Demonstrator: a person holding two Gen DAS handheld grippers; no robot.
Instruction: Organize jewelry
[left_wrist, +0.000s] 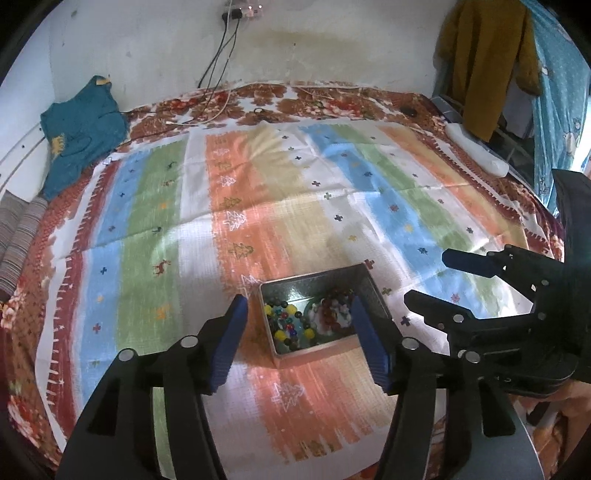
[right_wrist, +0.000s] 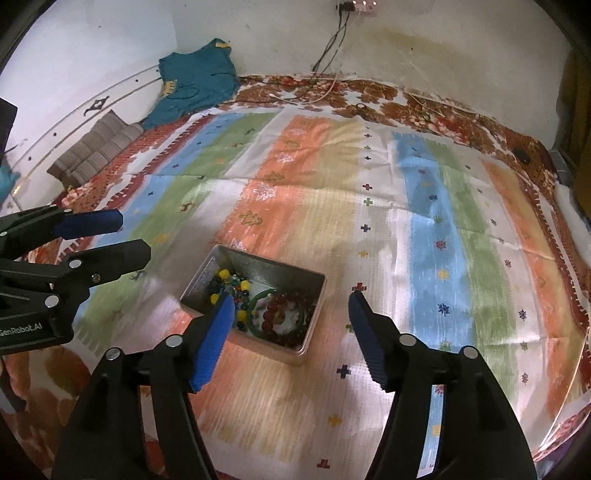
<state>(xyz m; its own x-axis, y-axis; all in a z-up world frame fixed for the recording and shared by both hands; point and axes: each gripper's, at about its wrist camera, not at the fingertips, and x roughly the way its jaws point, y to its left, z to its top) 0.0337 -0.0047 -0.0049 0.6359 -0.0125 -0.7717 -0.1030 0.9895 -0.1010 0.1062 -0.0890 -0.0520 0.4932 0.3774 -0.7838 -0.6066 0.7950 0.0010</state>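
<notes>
A small open metal tin (left_wrist: 364, 278) (right_wrist: 207, 269) lies on a striped cloth over a bed. Inside it are a multicoloured bead strand (left_wrist: 286, 325) (right_wrist: 231, 286), a dark red bead bracelet (left_wrist: 332, 314) (right_wrist: 280, 317) and a green bangle (right_wrist: 258, 297). My left gripper (left_wrist: 299, 314) is open and empty, hovering above the tin with a finger on each side of it. My right gripper (right_wrist: 291, 306) is open and empty, just above the tin's right part. Each gripper also shows in the other's view, the right one (left_wrist: 428, 280) and the left one (right_wrist: 125, 236).
The striped cloth (left_wrist: 258, 184) (right_wrist: 406, 221) covers a floral bedsheet (left_wrist: 332, 99). A teal garment (left_wrist: 81, 133) (right_wrist: 195, 85) and striped cushions (left_wrist: 18, 232) (right_wrist: 96, 147) lie at the far left. Cables (left_wrist: 221, 74) hang from a wall socket. A white power strip (left_wrist: 476, 151) lies at the right edge.
</notes>
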